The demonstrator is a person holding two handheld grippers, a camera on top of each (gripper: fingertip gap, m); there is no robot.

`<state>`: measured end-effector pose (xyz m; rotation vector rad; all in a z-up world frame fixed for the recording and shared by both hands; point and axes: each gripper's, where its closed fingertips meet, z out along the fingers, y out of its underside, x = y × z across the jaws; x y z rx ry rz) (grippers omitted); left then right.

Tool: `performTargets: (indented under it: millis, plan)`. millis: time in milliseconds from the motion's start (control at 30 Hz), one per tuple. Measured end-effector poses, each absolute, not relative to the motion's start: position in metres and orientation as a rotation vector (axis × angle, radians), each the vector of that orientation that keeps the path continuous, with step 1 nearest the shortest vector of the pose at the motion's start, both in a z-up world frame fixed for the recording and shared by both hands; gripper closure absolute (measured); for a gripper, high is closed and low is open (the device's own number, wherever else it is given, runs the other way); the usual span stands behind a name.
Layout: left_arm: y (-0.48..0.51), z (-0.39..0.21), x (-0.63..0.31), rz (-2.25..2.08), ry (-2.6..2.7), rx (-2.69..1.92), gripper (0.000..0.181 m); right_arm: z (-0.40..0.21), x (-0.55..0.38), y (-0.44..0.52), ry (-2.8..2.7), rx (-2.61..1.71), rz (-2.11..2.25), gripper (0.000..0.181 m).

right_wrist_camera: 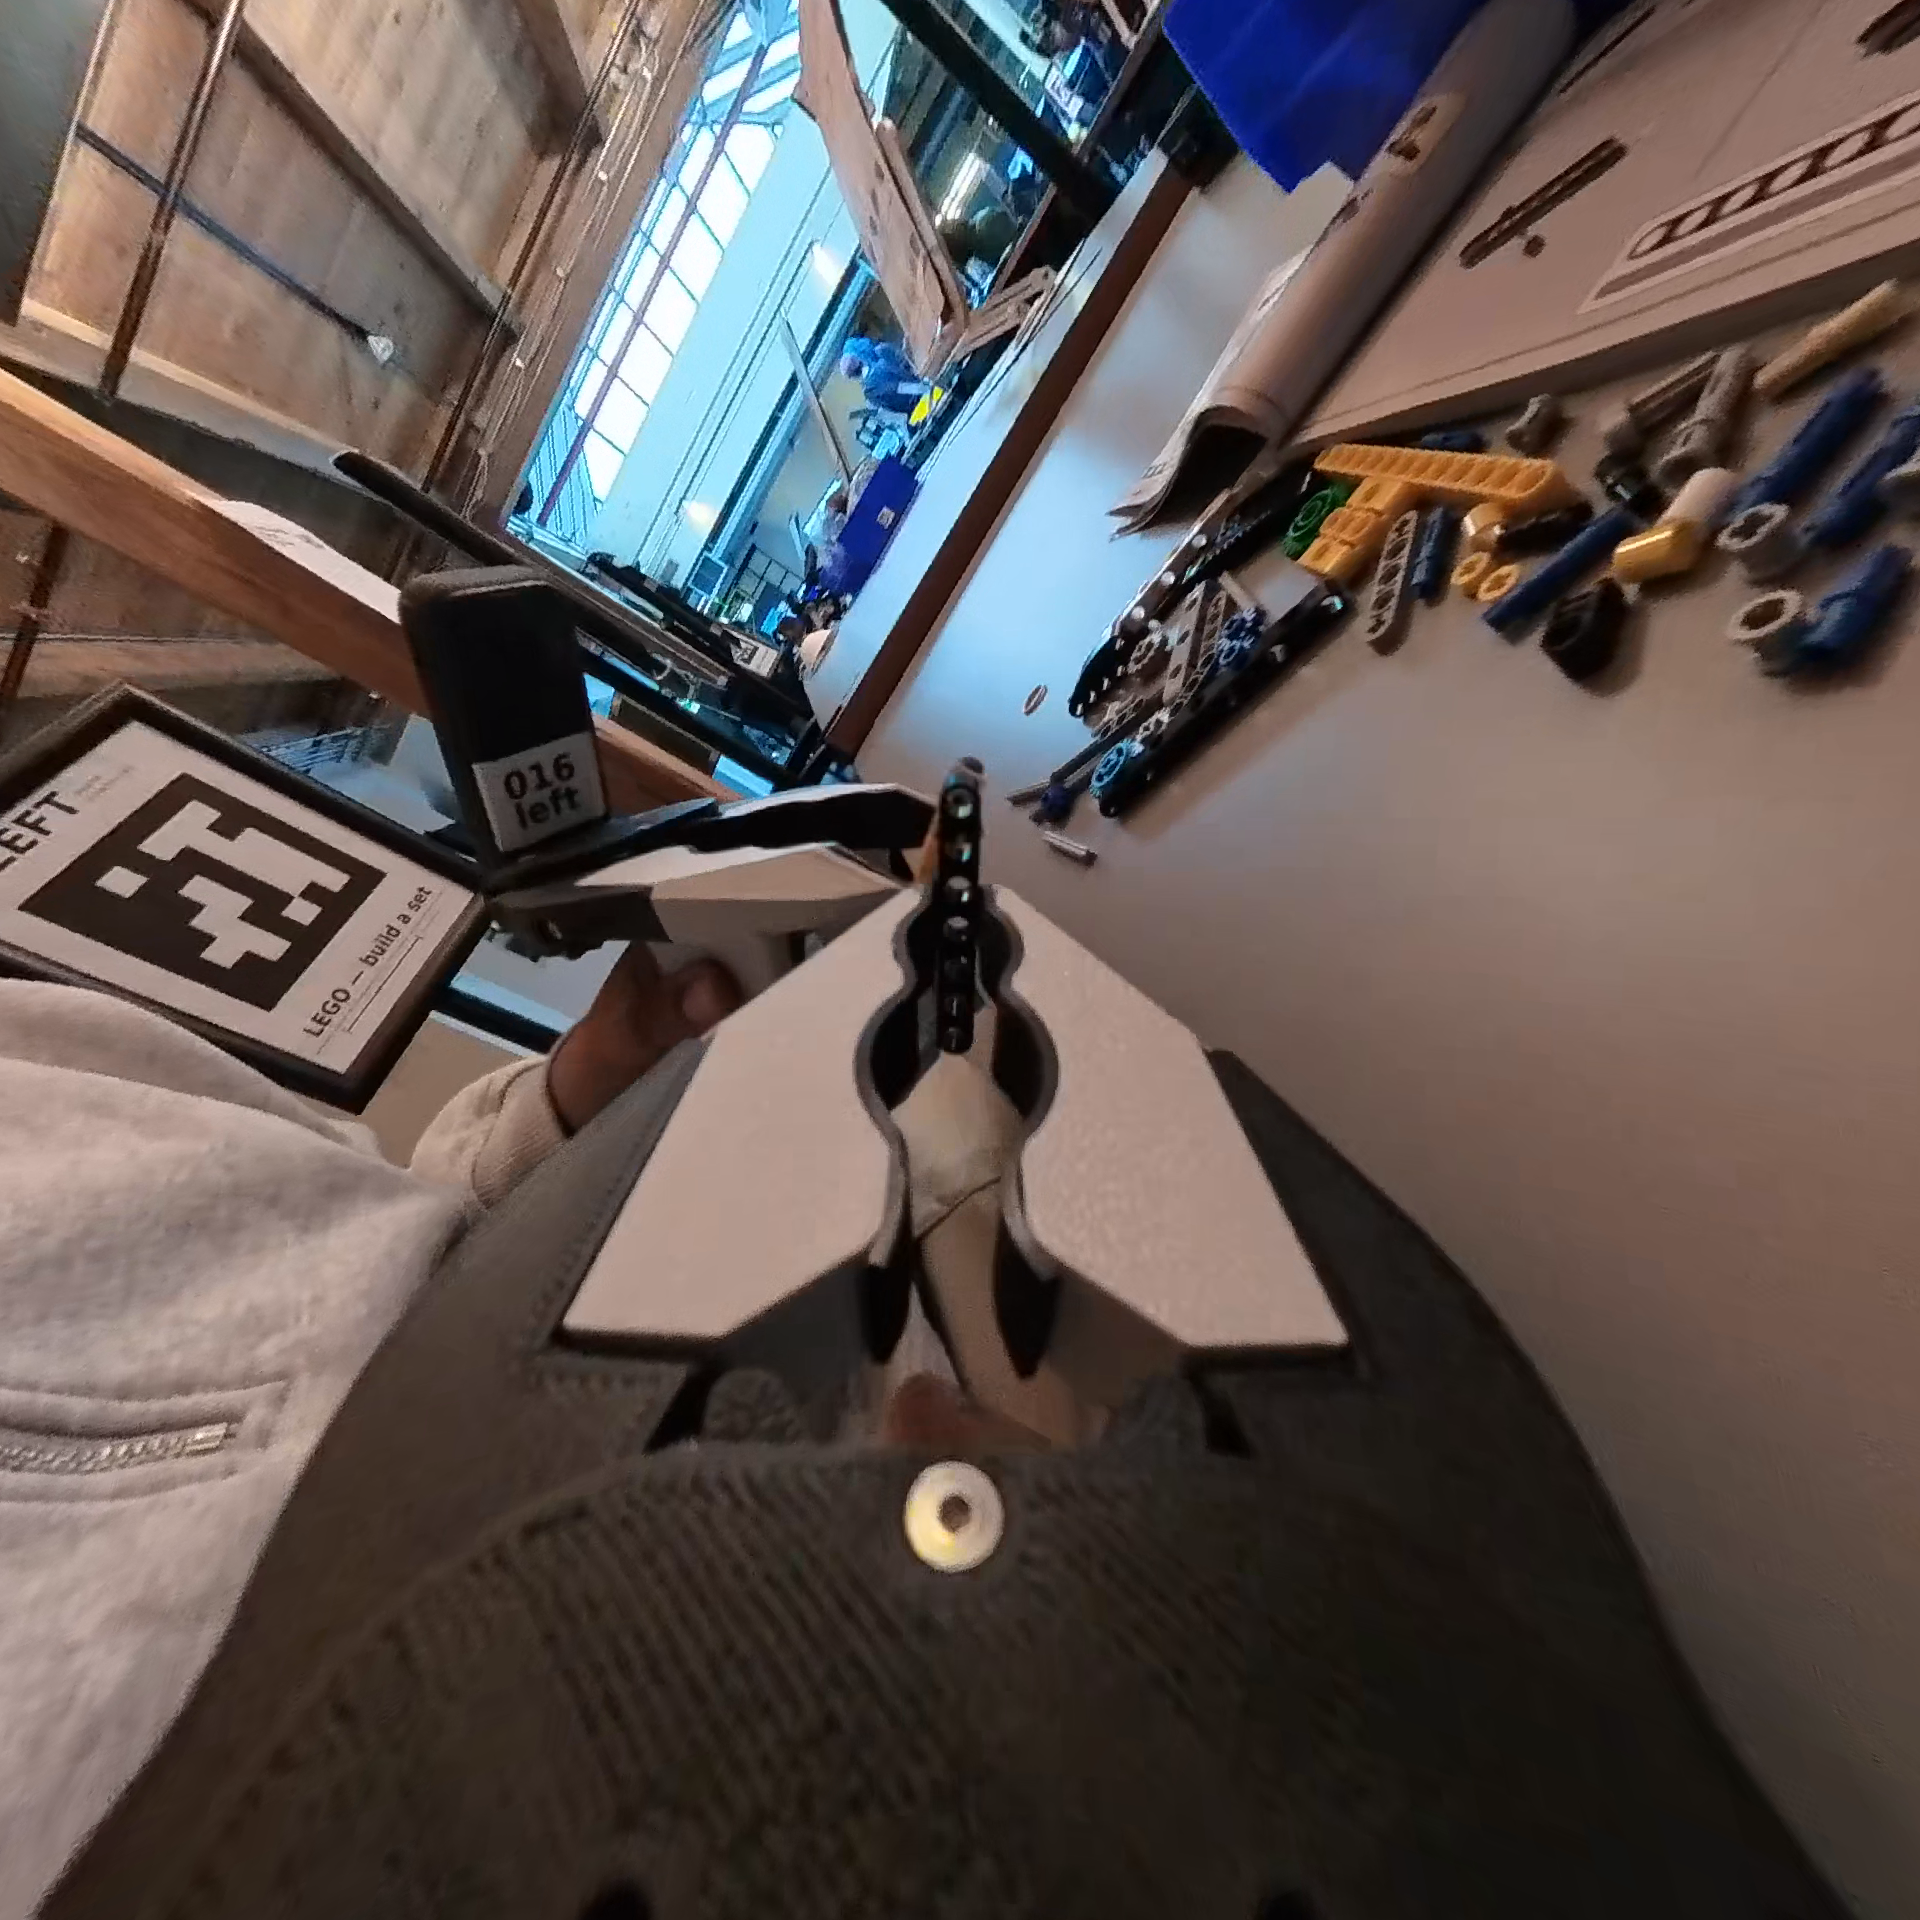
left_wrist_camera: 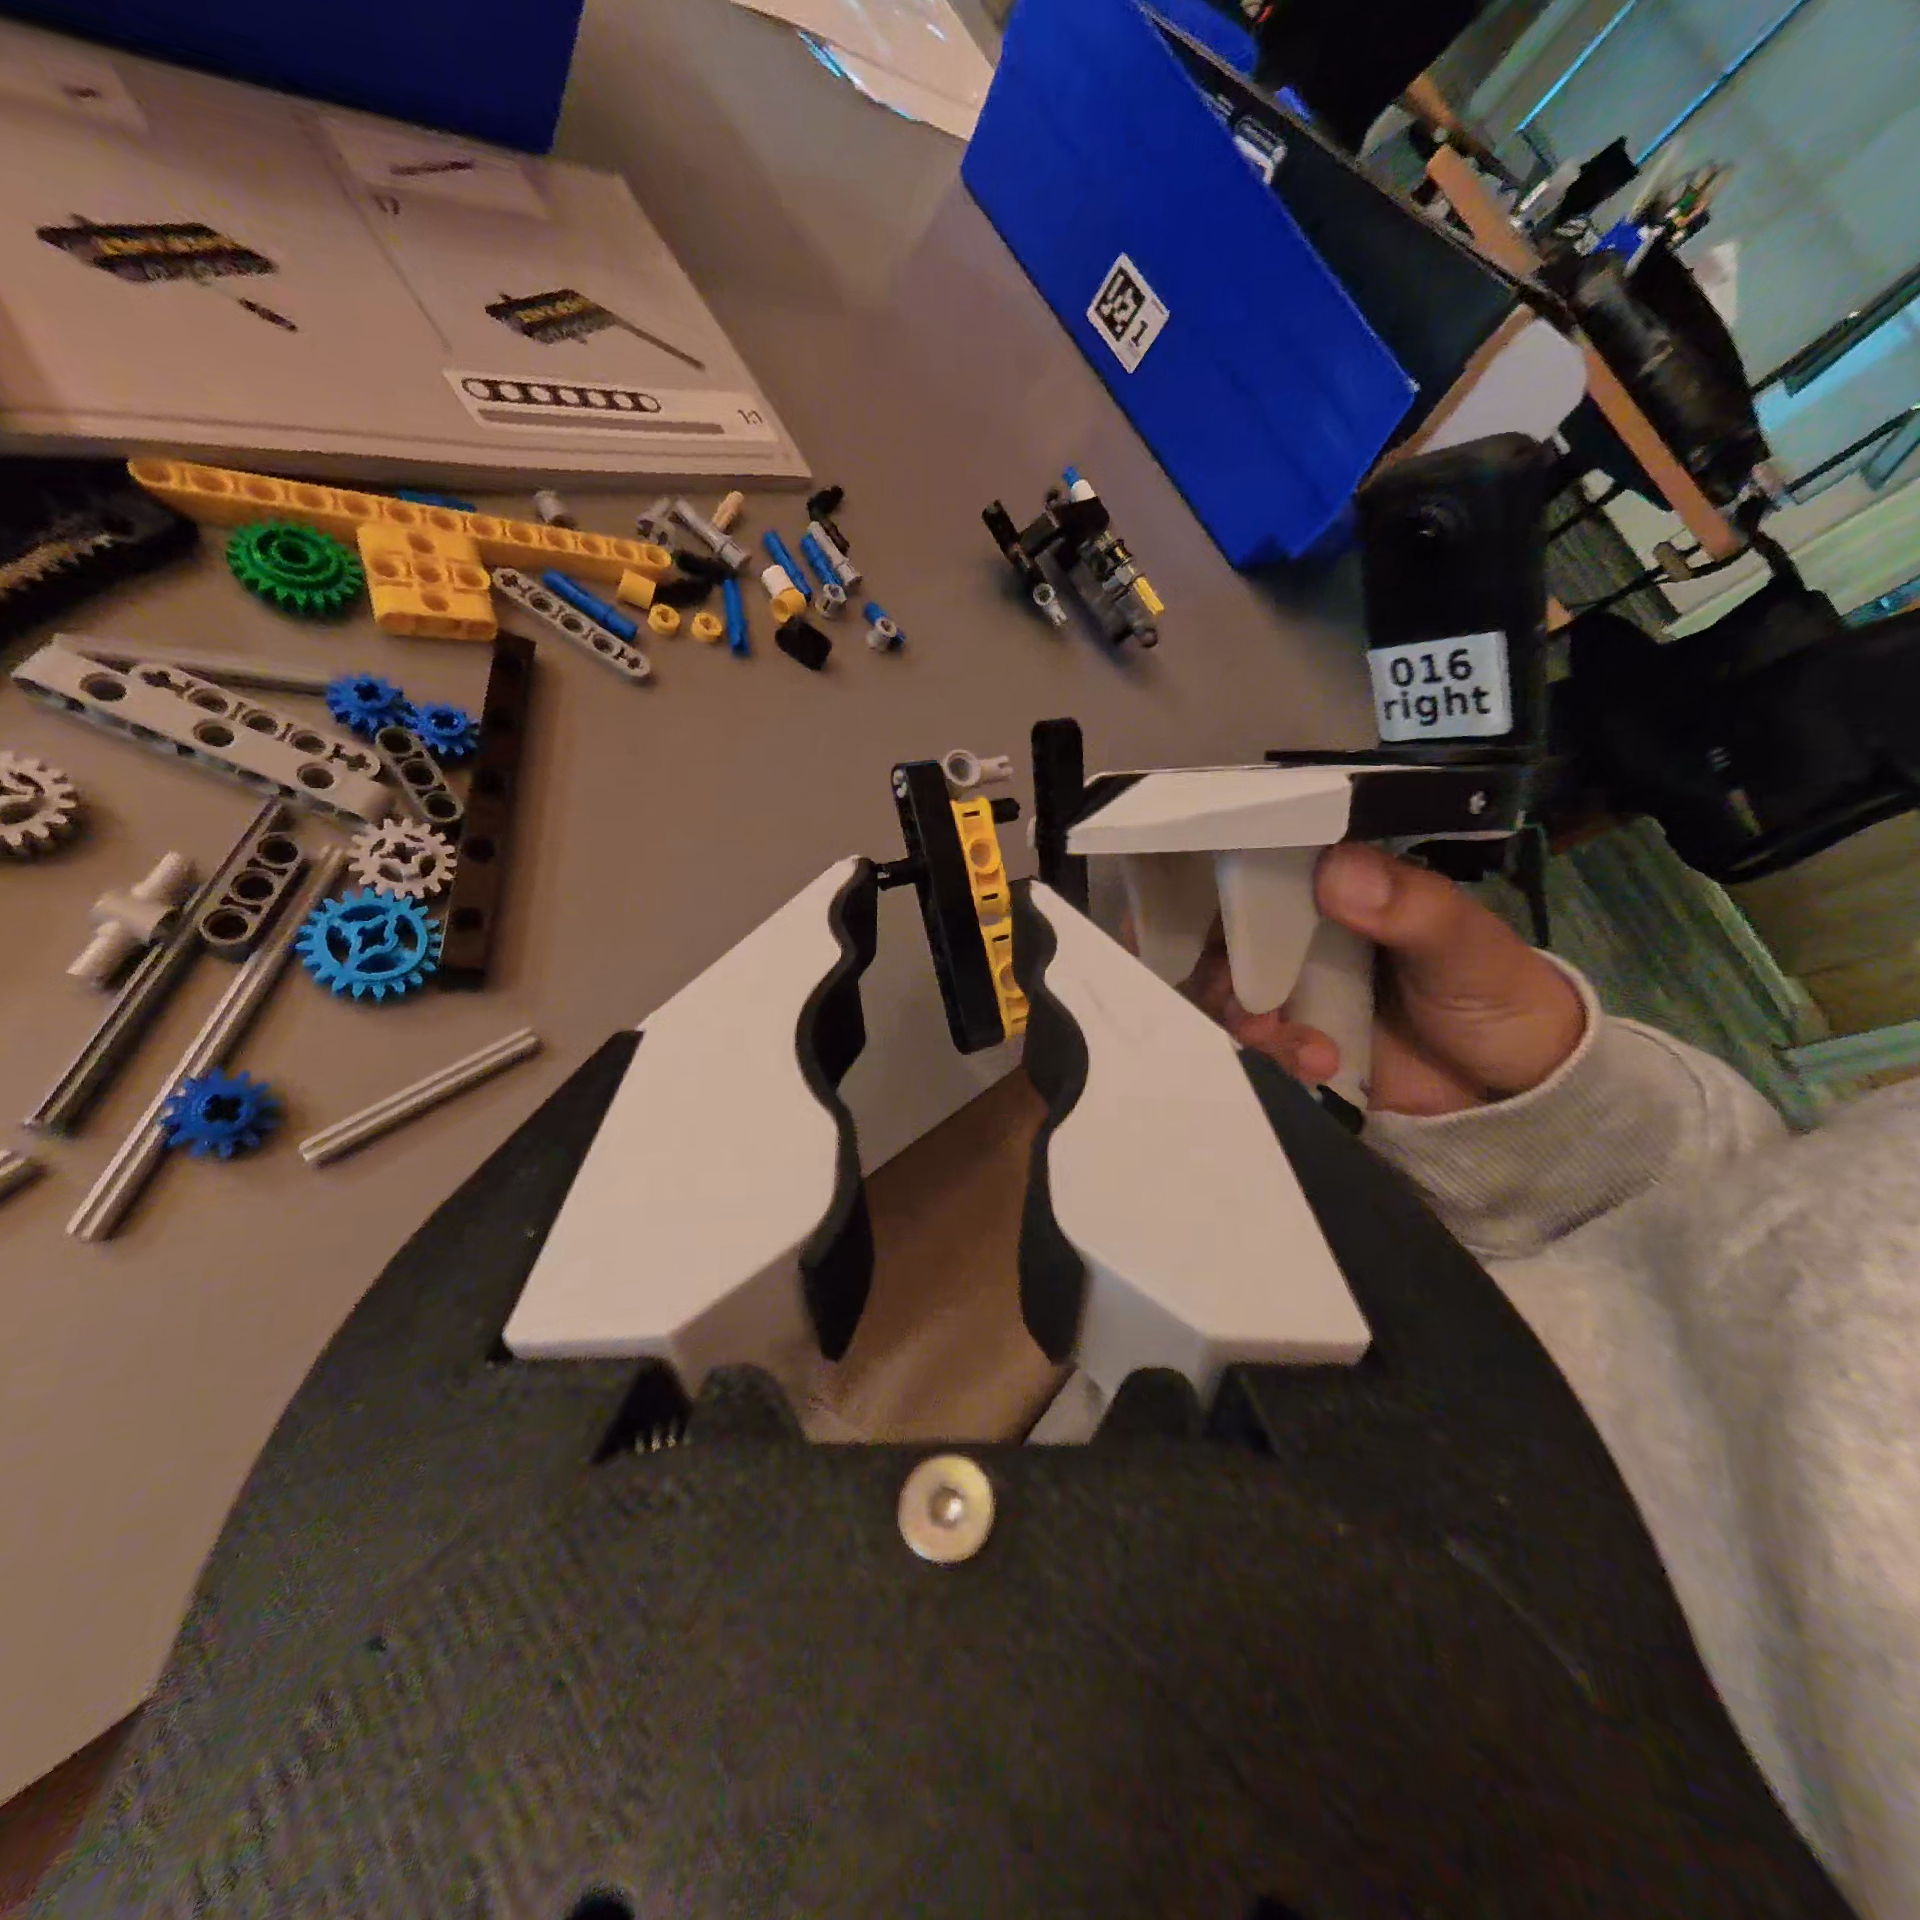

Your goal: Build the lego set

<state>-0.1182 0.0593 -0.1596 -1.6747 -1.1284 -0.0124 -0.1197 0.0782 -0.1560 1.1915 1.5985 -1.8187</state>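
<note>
A: L gripper (left_wrist_camera: 951,914)?
B: Holding a small black-and-yellow beam assembly (left_wrist_camera: 971,914), tilted, betw. its wavy black pads (left_wrist_camera: 836,997), which stand only partly closed. A grey connector sits at the assembly's top.

A: R gripper (right_wrist_camera: 951,914)?
B: Pinched narrow on a black holed beam (right_wrist_camera: 954,935), seen edge-on in the right wrist view. In the left wrist view that beam stands upright just beside the assembly; can't tell if they touch. A hand (left_wrist_camera: 1434,997) in a grey sleeve grips the R handle.

A: Rest of the set?
B: Loose on the grey table (left_wrist_camera: 727,831), left of the grippers: long yellow beam (left_wrist_camera: 395,514), green gear (left_wrist_camera: 294,569), blue gears (left_wrist_camera: 366,943), grey axles, blue pins. A small black sub-build (left_wrist_camera: 1081,566) sits apart, near the blue bin (left_wrist_camera: 1195,281). The open instruction booklet (left_wrist_camera: 343,301) lies behind the parts.
</note>
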Motion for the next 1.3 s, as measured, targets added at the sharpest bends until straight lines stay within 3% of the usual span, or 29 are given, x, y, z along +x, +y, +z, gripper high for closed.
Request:
performTargets:
  millis: [400, 633, 767, 967, 1300]
  plan:
    - [0.066, -0.162, -0.119, 0.095, -1.077, -1.743, 0.158, -0.161, -0.118, 0.075, 1.53, 1.205, -1.775, 0.177]
    - [0.066, -0.154, -0.121, -0.148, -1.138, -1.518, 0.16, -0.162, -0.12, 0.077, 1.499, 1.216, -1.777, 0.177]
    - [0.067, -0.143, -0.12, -0.361, -1.139, -1.336, 0.171, -0.161, -0.121, 0.077, 1.478, 1.207, -1.779, 0.177]
    - [0.065, -0.156, -0.125, -0.304, -1.193, -1.383, 0.172, -0.167, -0.126, 0.08, 1.543, 1.24, -1.775, 0.177]
    - [0.06, -0.203, -0.109, -0.115, -1.266, -1.87, 0.153, -0.165, -0.142, 0.105, 1.593, 1.316, -1.846, 0.176]
